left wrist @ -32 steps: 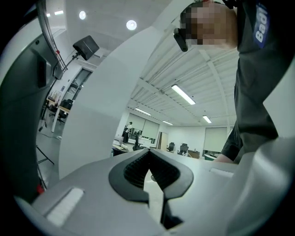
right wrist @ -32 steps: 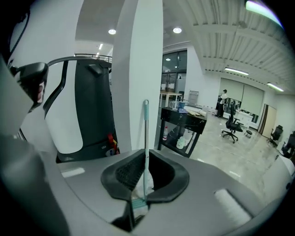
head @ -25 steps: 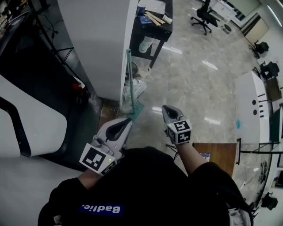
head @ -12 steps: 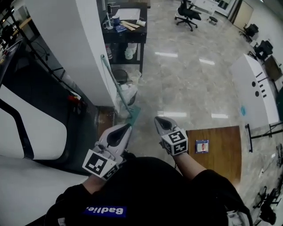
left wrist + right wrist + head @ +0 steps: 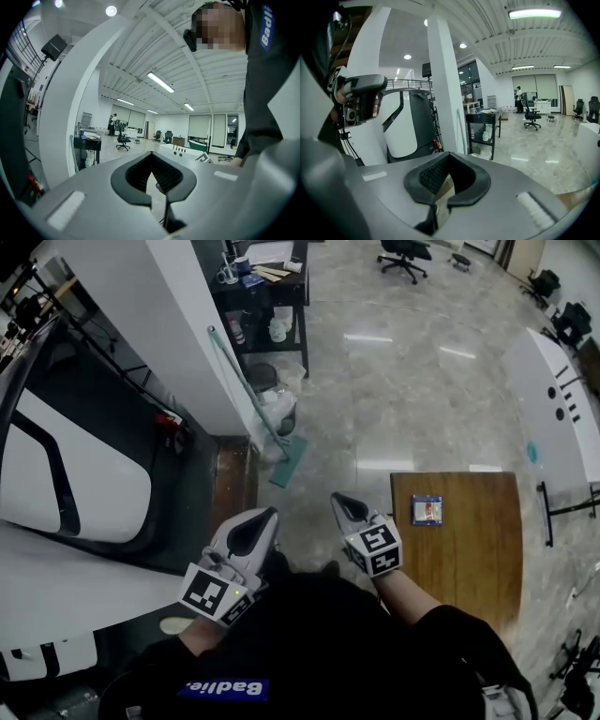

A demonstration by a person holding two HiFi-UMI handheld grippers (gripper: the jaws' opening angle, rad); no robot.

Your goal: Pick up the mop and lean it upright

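The mop (image 5: 246, 385) has a teal handle that leans against the white pillar (image 5: 187, 343), and its teal head (image 5: 289, 461) rests on the floor. The mop handle (image 5: 71, 152) shows at the pillar's edge in the left gripper view, and the mop handle (image 5: 461, 130) stands ahead in the right gripper view. My left gripper (image 5: 266, 515) is shut and holds nothing, well short of the mop head. The right gripper (image 5: 336, 499) is beside it, also shut and empty. In their own views the left gripper (image 5: 151, 153) and the right gripper (image 5: 449, 153) have their jaws together.
A black shelf cart (image 5: 270, 292) and a bin with bags (image 5: 274, 407) stand behind the mop. A large white and black machine (image 5: 84, 474) fills the left. A wooden table (image 5: 459, 540) with a blue book (image 5: 427, 510) is at my right. A white counter (image 5: 553, 381) stands far right.
Both grippers have drawn back from the mop, which now lies farther ahead. The mop stays leaning on the pillar. The wooden table has come into fuller view at the right.
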